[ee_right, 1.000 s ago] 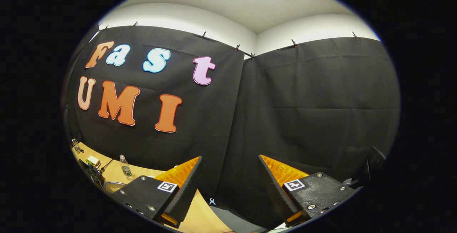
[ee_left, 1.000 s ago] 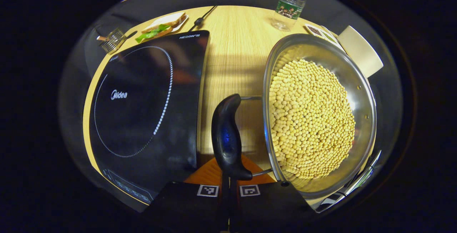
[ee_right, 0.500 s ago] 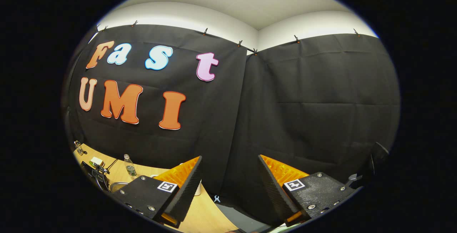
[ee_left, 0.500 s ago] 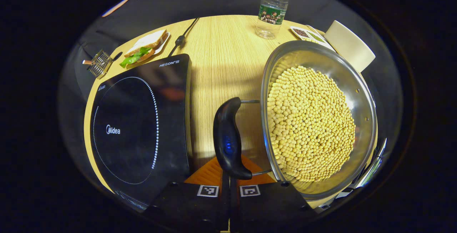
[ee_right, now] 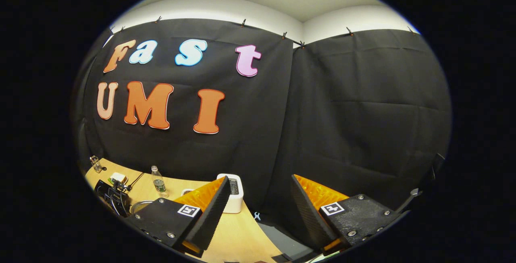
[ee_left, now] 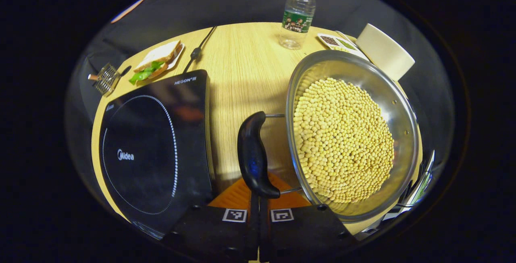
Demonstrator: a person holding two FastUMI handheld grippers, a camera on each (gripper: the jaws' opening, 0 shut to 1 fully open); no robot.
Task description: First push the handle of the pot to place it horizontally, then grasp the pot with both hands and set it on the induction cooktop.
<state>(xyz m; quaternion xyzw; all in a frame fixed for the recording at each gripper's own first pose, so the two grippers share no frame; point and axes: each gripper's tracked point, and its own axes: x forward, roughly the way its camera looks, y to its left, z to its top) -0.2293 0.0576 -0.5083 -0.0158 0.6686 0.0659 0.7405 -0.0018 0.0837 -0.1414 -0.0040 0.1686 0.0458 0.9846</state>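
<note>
A steel pot (ee_left: 403,106) full of yellow beans (ee_left: 342,142) stands on the wooden table (ee_left: 246,69), right of the black induction cooktop (ee_left: 153,150). The pot's black handle (ee_left: 252,154) sticks out on its left side, between pot and cooktop. My left gripper (ee_left: 258,210) is shut just below the handle's near end; whether it touches the handle is unclear. My right gripper (ee_right: 260,178) is open and holds nothing. It hangs high beyond the table's right side and faces the booth wall.
A water bottle (ee_left: 295,17), a small tray of seeds (ee_left: 336,41) and a white box (ee_left: 385,51) stand behind the pot. A sandwich on a plate (ee_left: 155,61), a cable (ee_left: 197,51) and a wire holder (ee_left: 104,79) lie behind the cooktop.
The left gripper view has pulled back a little, so more of the far table shows. The right gripper has tilted down, bringing the white box and more table into view.
</note>
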